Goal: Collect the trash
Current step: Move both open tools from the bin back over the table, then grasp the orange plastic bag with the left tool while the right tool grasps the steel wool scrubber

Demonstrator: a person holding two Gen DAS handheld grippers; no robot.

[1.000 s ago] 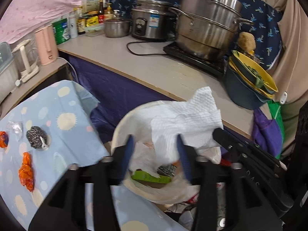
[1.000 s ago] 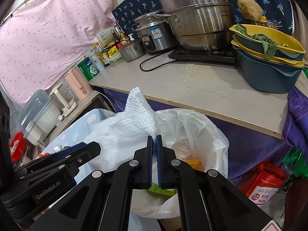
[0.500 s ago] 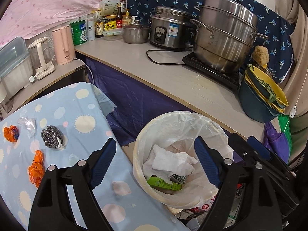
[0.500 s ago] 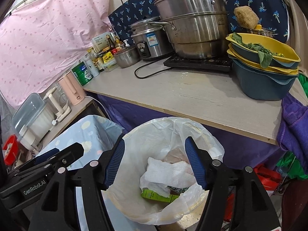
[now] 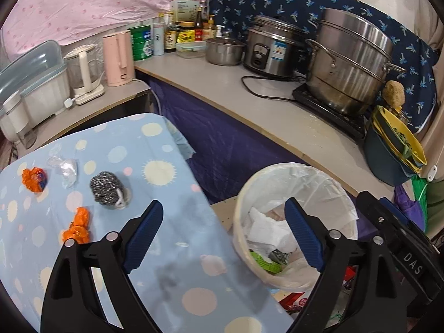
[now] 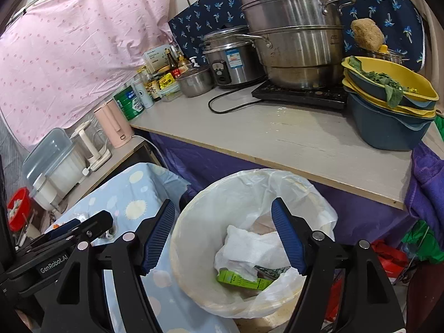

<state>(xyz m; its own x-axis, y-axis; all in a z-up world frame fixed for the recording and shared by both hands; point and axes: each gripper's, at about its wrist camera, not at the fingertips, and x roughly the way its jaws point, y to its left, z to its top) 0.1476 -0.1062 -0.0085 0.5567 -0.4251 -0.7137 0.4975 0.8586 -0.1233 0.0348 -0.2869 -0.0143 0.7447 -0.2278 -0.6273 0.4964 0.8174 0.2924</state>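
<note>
Now we hold both grippers above the near edge of the work area with nothing between their blue pads. Our left gripper (image 5: 223, 229) stands wide apart, its jaws having just been opening, one finger over the blue spotted tablecloth (image 5: 172, 238) and the other over the bin. Our right gripper (image 6: 223, 234) also gapes, its jaws just having spread, and it hangs right over the white-lined trash bin (image 6: 194, 208), empty.

Inside the bin we see a crumpled white paper towel (image 6: 247, 247) lying on top, with a green carton (image 6: 241, 280) just beside it toward the near side. From the left wrist view the same bin (image 5: 327, 183) sits to the right of the table, close below the counter edge.

On the tablecloth, left of the left gripper, more trash lies waiting: an orange wrapper (image 5: 76, 226) nearest us, a second orange wrapper (image 5: 33, 179) farther left, and a clear plastic scrap (image 5: 64, 168) beside it. A steel scouring ball (image 5: 108, 186) rests between them and the table's right edge, apart from each.

Far behind, the counter (image 6: 291, 138) carries a large steel steamer pot (image 6: 294, 33), a rice cooker (image 6: 230, 55) and stacked yellow and blue basins (image 6: 388, 105) on the right.
</note>
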